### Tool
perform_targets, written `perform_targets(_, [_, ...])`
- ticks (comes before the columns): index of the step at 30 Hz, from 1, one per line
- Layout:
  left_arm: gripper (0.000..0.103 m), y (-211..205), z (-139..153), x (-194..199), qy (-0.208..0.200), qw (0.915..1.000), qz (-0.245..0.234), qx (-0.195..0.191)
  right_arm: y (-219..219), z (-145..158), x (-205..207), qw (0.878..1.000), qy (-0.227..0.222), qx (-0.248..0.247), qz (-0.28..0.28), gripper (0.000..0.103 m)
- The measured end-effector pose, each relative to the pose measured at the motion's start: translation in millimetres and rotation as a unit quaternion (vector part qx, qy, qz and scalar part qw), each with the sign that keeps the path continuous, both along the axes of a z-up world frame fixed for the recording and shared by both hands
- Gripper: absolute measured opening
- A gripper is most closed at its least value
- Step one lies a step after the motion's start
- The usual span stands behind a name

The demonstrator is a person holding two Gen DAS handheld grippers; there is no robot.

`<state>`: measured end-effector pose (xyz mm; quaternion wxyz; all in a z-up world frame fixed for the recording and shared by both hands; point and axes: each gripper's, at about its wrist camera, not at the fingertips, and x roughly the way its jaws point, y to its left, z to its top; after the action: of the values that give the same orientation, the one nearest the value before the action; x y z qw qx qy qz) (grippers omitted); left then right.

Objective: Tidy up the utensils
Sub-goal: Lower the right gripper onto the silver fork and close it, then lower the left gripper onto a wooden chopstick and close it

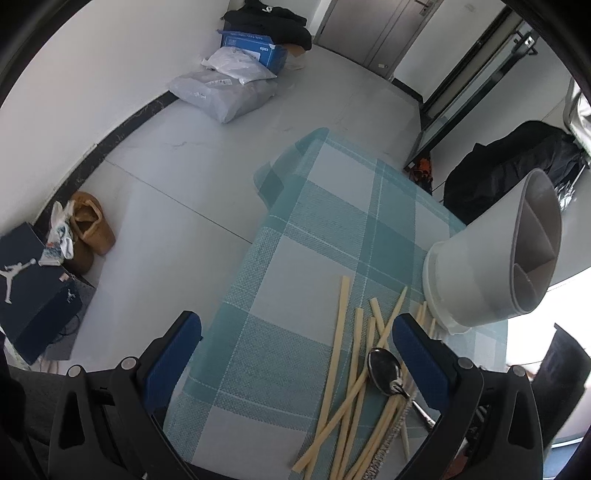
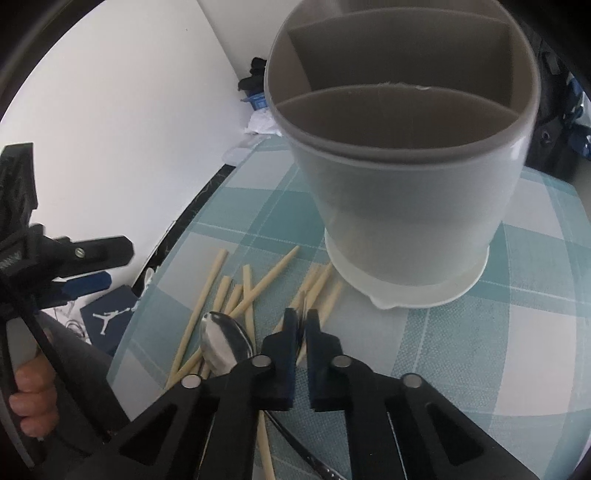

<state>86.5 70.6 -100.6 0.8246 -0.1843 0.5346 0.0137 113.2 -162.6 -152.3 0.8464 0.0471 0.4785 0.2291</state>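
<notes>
The checked teal tablecloth (image 1: 325,236) serves as the landmark, one corner of it hanging over the pale tiled floor (image 1: 184,177). Beyond that corner, against the white wall, lie grey plastic parcels (image 1: 221,92) with a blue box (image 1: 255,48) and dark clothing (image 1: 273,22) behind them. To the cloth's left sit tan slippers (image 1: 90,229) beside a navy shoebox (image 1: 33,280), and off its far right edge a black bag (image 1: 509,170) rests.

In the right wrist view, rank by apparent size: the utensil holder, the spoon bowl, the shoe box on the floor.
1. Utensil holder, by far the largest, though it stands nearest the lens.
2. Spoon bowl and shoe box look alike in size; the box is farther off and partly hidden, so I won't rank them.
</notes>
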Motion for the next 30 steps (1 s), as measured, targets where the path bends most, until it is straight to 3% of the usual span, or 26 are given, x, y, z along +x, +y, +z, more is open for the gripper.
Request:
perform_targets(5, [0.102, -2.9, -1.8, -0.1, -0.004, 0.9997, 0.0, 0.024, -9.7, 7.9, -4.8, 1.0, -0.009, 0.019, -0.003, 0.001])
perform_targets(9, [0.102, -4.8, -7.2, 0.1, -0.001, 0.9998, -0.004, 0.018, -14.0, 9.8, -10.6, 0.999, -0.025, 0.032, -0.009, 0.001])
perform_targets(17, [0.102, -16.4, -17.1, 0.2, 0.008, 0.9949, -0.02, 0.098, -31.0, 19.4, -23.4, 0.997, -0.054, 0.047, -0.018, 0.001])
perform_targets(21, [0.102, -18.4, -20.7, 2.0, 0.021, 0.9927, -0.025, 0.116, -35.9, 27.0, -27.0, 0.996, -0.071, 0.05, -0.018, 0.001])
perform_targets(30, [0.102, -30.3, -33.3, 8.0, 0.057, 0.9896, -0.044, 0.125, -49.9, 43.1, -36.9, 0.992, -0.101, 0.065, -0.029, 0.001])
